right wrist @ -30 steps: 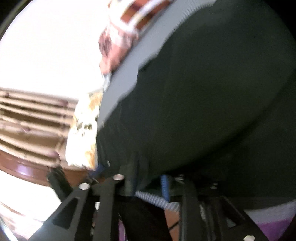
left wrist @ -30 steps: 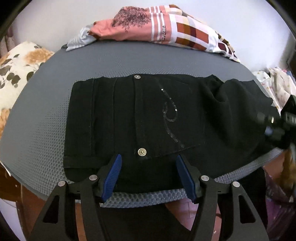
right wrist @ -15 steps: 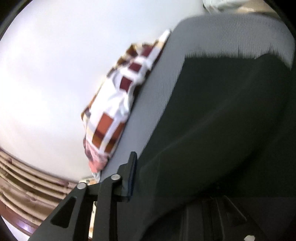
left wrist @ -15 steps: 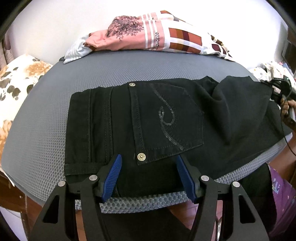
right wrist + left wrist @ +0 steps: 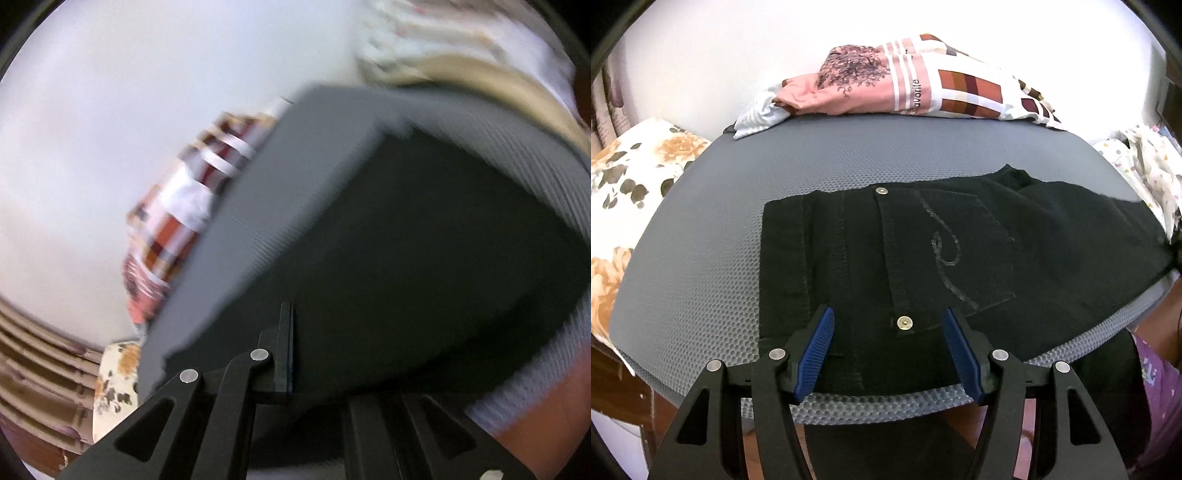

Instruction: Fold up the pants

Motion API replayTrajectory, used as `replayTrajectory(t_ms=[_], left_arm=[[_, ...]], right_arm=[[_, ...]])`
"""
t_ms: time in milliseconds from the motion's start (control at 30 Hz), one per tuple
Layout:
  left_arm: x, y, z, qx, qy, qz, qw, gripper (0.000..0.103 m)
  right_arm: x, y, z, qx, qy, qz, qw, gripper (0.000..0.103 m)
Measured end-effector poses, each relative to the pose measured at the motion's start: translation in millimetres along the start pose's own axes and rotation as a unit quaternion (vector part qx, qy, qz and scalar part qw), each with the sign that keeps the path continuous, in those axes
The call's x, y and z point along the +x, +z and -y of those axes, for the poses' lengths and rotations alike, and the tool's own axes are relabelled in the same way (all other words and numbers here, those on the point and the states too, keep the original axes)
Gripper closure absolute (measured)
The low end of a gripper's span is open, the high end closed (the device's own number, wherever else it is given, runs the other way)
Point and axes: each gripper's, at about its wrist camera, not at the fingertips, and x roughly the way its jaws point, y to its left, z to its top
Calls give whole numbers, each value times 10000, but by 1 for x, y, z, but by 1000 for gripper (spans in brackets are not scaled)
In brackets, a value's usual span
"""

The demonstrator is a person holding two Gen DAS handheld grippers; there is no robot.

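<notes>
Left claw [image 5: 888, 349] half open, tilted down over black pants [image 5: 923, 266], right claw [image 5: 291, 354] clamped on pants fabric

Left gripper wide over the near edge, right gripper clamped tight.

The left gripper [image 5: 888, 350] points steeply down, its black arms fanning out from the bottom of its view, and the blue ribbed pads [image 5: 815, 352] stand well apart with the pants [image 5: 960, 266] lying under the gap, neither pad pressing on the cloth. The right gripper [image 5: 291, 354] is rolled to a tilt and angled down more gently; its jaws are fully closed, one black finger [image 5: 284, 354] showing edge-on, dark cloth draped over the other side, the view motion-blurred.
</notes>
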Motion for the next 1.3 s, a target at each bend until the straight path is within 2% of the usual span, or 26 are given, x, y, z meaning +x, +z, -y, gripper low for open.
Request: replayTrajectory(t_ms=[67,133,300,400,567,700,800,867,933,1033,1100,1167,1233,1300], left_arm=[[0,0,-1,-10,14,-1,10000,41],[-2,1,1,19,51,29,10000,41],[-1,2,9,173,57,28,9998,41],[0,1,11,254,65,35,9996,41],[0,0,10,267,74,61,9996,41],[0,-1,6,217,70,43,9997,41],[-1,0,4,161,53,41,9998,41],[-2,2,2,113,42,59,9999,41],[-6,4,0,54,10,118,9999,41],[-15,8,-1,-53,35,167,9998,41],[-22,12,-3,-159,25,222,9996,40],[-30,14,-4,-251,30,349,9991,37],[-39,17,-4,-342,56,472,9983,34],[-47,19,-3,-424,84,644,9970,33]], right_arm=[[-1,-7,26,499,382,-49,9980,95],[-5,-6,43,941,782,89,9924,95],[-14,8,55,1173,953,233,9882,94],[-22,9,61,1181,612,350,9905,98],[-32,6,67,1098,432,380,9923,99],[-36,7,78,1219,671,326,9897,100],[-57,10,92,1326,479,704,9875,95],[-71,11,103,1351,353,837,9867,95],[-89,17,110,1296,-3,1076,9857,98],[-130,26,124,1583,-543,1705,9710,91],[-146,35,108,1315,-548,1895,9715,91],[-142,39,69,656,-126,1626,9844,91],[-105,34,1,-398,134,893,9951,87],[-65,14,-58,-1287,327,229,9909,78]])
